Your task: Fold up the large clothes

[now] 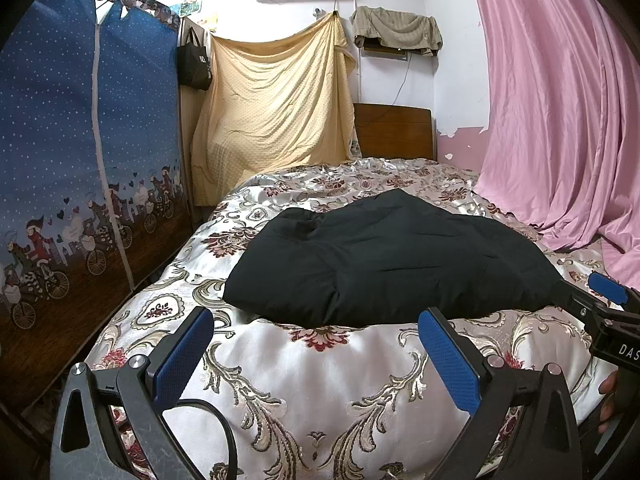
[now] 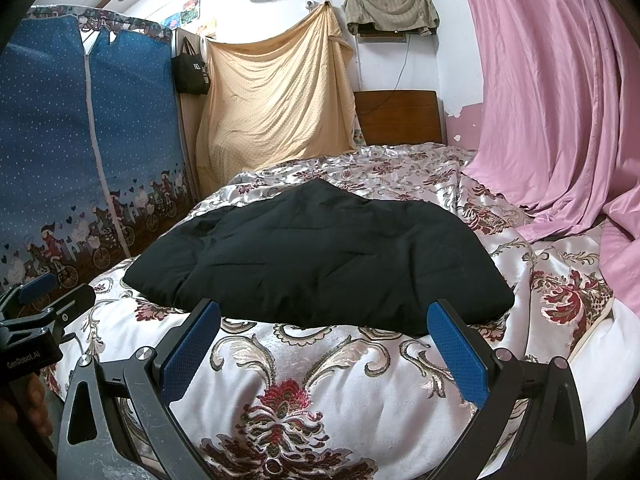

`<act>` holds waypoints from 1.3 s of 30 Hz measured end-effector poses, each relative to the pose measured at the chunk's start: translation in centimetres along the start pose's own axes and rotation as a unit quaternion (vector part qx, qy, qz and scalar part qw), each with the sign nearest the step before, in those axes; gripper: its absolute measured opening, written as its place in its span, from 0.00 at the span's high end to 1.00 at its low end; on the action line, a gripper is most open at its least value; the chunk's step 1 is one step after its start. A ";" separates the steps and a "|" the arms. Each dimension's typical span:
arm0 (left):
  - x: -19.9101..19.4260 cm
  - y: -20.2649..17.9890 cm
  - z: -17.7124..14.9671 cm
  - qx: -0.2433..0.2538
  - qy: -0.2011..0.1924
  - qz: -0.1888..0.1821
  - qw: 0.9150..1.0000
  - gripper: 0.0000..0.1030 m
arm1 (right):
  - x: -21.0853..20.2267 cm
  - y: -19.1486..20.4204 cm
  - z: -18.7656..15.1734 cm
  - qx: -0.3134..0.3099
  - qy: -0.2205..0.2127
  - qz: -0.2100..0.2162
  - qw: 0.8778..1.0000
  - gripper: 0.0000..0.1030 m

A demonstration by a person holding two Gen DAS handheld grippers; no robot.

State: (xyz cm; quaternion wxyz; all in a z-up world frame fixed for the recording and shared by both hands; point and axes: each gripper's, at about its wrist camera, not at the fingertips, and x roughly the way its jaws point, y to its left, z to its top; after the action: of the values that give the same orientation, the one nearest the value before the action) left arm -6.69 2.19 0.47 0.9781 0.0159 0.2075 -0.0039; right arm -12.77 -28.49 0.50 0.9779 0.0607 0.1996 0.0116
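- The left gripper, blue-padded, was held with jaws spread wide and empty above the floral satin bedspread.
- The right gripper was likewise spread and empty.
- The black quilted padded garment, folded, was seen lying just ahead of both grippers' fingertips.

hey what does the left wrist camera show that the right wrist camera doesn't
Only the left wrist view shows the right gripper at its right edge, and its own open left gripper. Only the right wrist view shows the left gripper's body at its left edge. Both show the black garment lying bunched on the floral bedspread, untouched, plus the pink curtain.
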 end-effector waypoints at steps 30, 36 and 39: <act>0.0 0.8 -0.5 -0.016 0.022 0.019 0.999 0.00 | 0.0 0.3 -0.1 0.001 0.001 0.001 1.000 0.01; 0.0 0.8 -0.4 -0.014 0.018 0.021 1.000 0.00 | 0.0 0.3 -0.1 0.001 0.000 0.001 1.000 0.01; -0.1 0.6 -0.4 -0.013 0.016 0.022 1.000 0.00 | 0.1 0.3 -0.1 0.001 0.001 0.001 1.000 0.01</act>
State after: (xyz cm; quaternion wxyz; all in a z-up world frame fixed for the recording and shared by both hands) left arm -6.91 2.84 0.20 0.9746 0.0078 0.2227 0.0210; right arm -12.76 -28.16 0.39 0.9778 0.0615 0.2001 0.0123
